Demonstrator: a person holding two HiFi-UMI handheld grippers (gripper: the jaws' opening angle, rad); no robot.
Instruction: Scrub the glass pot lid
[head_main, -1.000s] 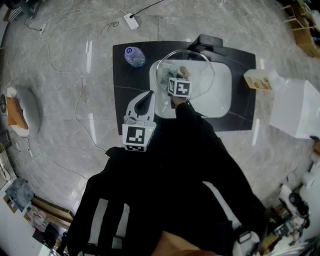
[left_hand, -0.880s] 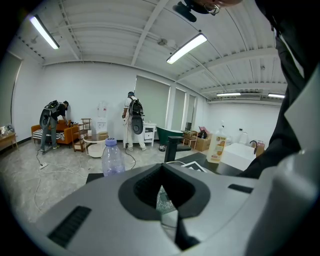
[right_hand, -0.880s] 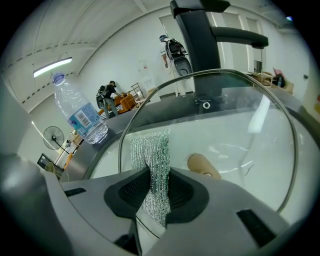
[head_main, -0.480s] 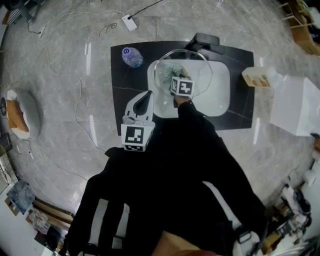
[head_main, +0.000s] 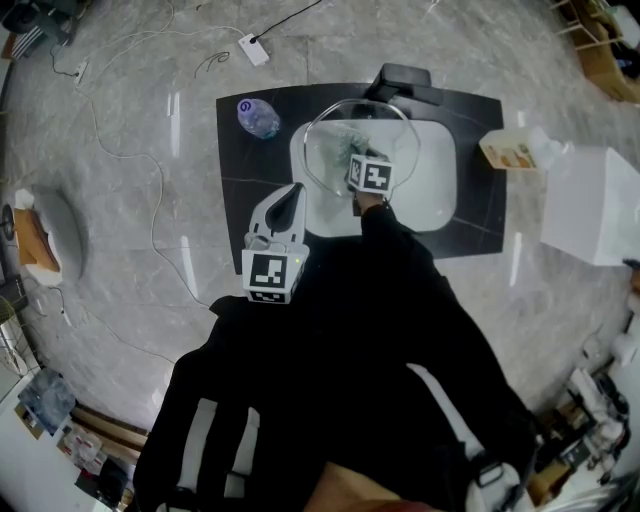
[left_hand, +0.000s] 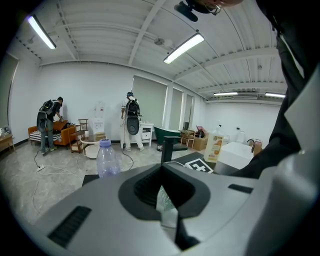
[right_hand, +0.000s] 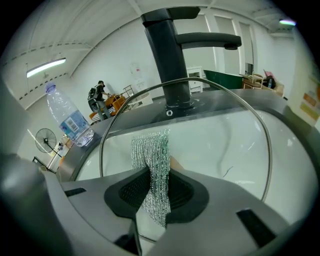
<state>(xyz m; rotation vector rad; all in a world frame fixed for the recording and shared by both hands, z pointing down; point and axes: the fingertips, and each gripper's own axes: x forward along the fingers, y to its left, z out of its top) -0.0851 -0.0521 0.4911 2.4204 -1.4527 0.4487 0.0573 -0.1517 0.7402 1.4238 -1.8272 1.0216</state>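
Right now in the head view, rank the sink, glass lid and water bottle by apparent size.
1. sink, largest.
2. glass lid, clearly narrower than the sink.
3. water bottle, smallest, seen mostly from above.

We log: mesh scrubber silver, glinting | glass lid clear, rim steel-grey | sink white | faucet, counter black | bottle cap purple

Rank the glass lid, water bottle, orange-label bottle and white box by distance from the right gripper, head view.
1. glass pot lid: right at the right gripper, whose scrubber meets it.
2. water bottle: left, on the counter at its back corner.
3. orange-label bottle: at the counter's right edge.
4. white box: farthest right, past the counter.
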